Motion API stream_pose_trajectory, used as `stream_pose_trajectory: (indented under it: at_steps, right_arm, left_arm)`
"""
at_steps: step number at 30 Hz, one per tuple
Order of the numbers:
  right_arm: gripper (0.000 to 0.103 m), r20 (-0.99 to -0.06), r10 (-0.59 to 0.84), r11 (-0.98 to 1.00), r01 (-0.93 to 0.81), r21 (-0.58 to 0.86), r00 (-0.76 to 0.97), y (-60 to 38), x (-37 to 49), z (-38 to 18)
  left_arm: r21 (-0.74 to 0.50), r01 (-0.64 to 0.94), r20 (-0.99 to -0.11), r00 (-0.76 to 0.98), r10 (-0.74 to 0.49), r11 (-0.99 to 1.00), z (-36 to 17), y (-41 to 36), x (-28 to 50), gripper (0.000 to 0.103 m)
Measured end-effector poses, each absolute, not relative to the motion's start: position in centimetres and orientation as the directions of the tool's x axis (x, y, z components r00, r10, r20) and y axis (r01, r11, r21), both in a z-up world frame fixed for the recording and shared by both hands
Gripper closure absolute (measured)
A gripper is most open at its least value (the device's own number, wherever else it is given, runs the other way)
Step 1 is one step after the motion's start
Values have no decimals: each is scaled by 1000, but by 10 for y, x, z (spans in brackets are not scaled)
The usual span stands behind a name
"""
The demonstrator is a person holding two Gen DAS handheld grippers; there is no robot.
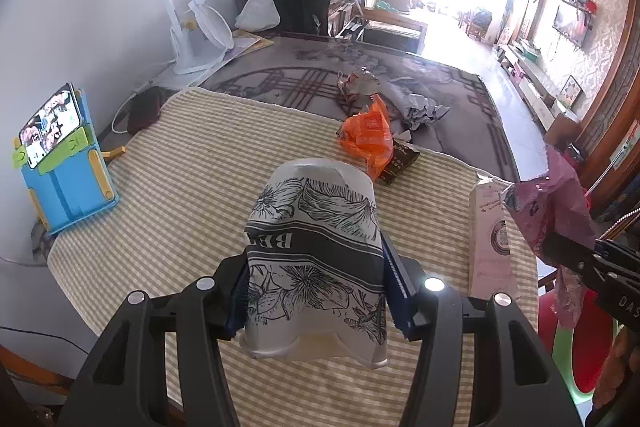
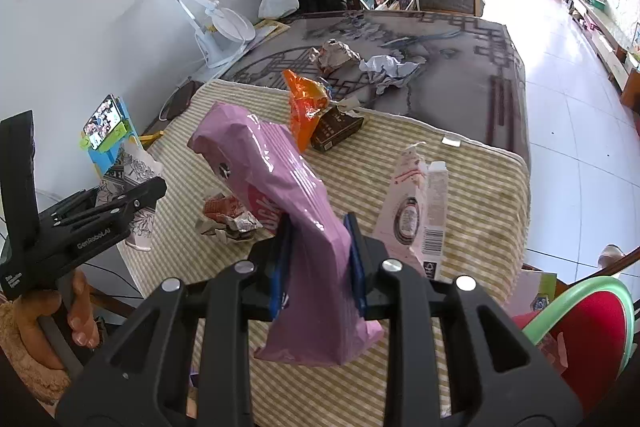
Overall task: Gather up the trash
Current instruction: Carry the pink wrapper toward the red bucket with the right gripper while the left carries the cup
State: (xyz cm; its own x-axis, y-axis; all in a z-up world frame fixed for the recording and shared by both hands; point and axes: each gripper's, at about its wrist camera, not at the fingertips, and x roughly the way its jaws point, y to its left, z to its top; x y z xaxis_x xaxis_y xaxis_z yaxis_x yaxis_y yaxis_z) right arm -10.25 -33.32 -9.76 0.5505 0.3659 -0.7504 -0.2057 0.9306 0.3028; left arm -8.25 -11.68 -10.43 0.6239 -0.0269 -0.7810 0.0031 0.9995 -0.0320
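Observation:
My left gripper (image 1: 314, 287) is shut on a paper cup with black flower print (image 1: 314, 247), held above the striped mat (image 1: 180, 211); the cup also shows in the right wrist view (image 2: 134, 183). My right gripper (image 2: 320, 251) is shut on a pink plastic wrapper (image 2: 280, 195), held above the mat; the wrapper shows at the right edge of the left wrist view (image 1: 548, 203). On the mat lie an orange wrapper (image 2: 306, 107), a dark brown box (image 2: 336, 131), a pink-white carton (image 2: 420, 215) and crumpled foil scraps (image 2: 228, 219).
Crumpled paper (image 2: 388, 69) and a brown crumpled wad (image 2: 336, 57) lie on the dark table (image 2: 460, 87) beyond the mat. A phone on a blue stand (image 1: 60, 155) stands at left. A white fan (image 1: 200, 27) lies at the far left. A red-green chair (image 2: 584, 323) is at right.

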Motion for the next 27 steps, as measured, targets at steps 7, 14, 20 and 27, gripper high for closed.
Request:
stream_pose_trajectory:
  at_steps: [7,14,20,27]
  right_arm:
    - [77,-748,369,929,-200,311,552,-344,-108,-99]
    - [77,-744,375,927,-200,318,554,-351,-110,-99]
    - [77,-744,381,924,-207,321,549,-354,-108,-99]
    - [77,-740,381,924,-195,329,555,-363,-104,-100]
  left_arm:
    - [-19,18,-783,621,-26,1000,-104,-130,-87,50]
    - [-13,15,-784,620,-19,1000,-105,-135,-87,50]
    - [6,28,-780,625,-13,1000,-98,-143,-86,51]
    - [10,30,-788,615,-10,1000,-99,-146,-81,51]
